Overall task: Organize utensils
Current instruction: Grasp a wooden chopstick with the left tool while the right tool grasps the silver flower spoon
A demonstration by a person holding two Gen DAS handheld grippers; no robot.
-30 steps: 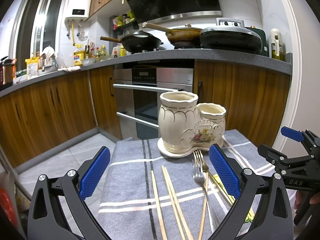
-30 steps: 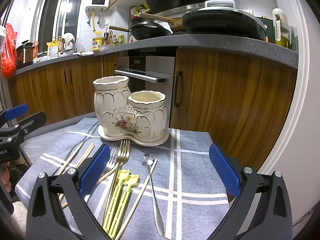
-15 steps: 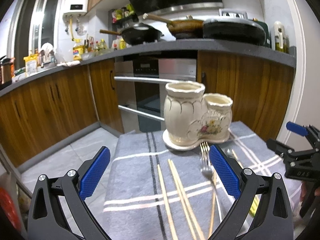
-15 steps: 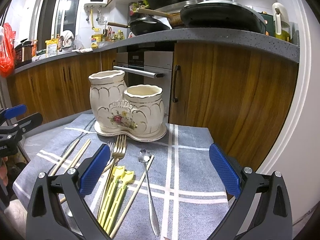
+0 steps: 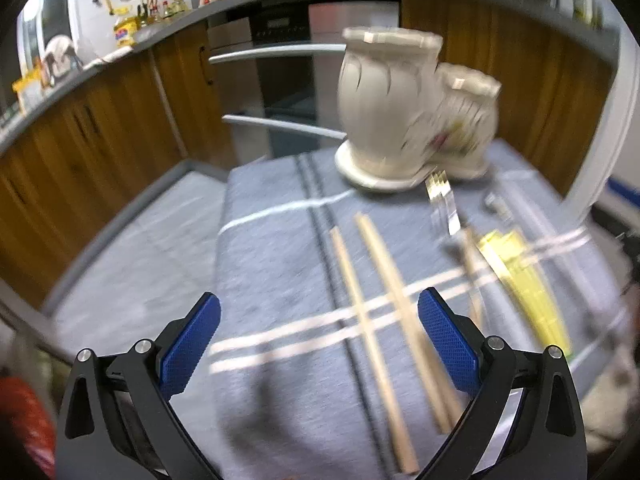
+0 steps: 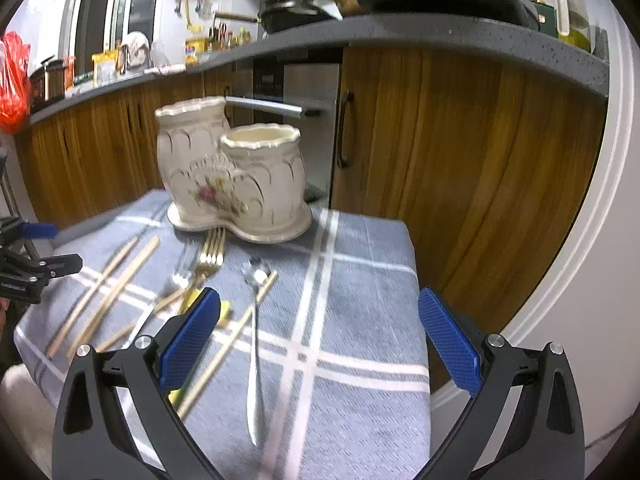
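Both jaws wide apart, empty; left view motion-blurred.

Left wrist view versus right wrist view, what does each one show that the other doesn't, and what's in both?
Only the left wrist view shows the grey tiled floor beside the table. Only the right wrist view shows the long silver spoon clearly, plus the red plastic bag. Both show the cream ceramic double-pot utensil holder, pale wooden chopsticks, gold fork and grey checked tablecloth. Each view's own tool stands open and empty.
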